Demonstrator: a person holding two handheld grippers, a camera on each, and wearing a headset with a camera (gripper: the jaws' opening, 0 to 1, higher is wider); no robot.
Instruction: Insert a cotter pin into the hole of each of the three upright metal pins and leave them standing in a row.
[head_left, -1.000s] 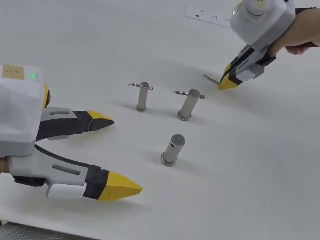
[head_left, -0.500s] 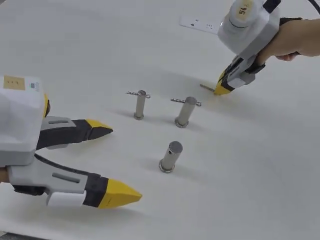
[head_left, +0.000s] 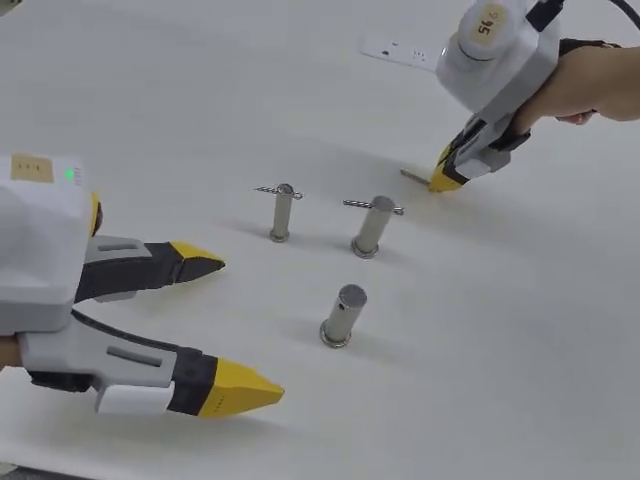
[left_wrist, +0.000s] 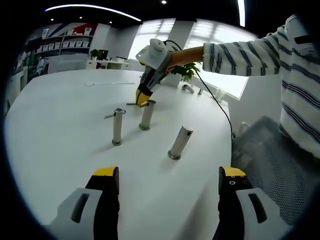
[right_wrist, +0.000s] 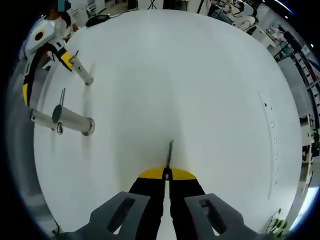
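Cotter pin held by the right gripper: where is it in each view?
Head view: cotter pin, upper right, at the right gripper's tips.
Left gripper view: upper centre, at the right gripper's tips.
Right gripper view: bottom centre, between the jaws.
Shared landmark: nearest cottered metal pin.

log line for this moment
left gripper open | right gripper shut on cotter pin at table | far pins cottered | near pin bare
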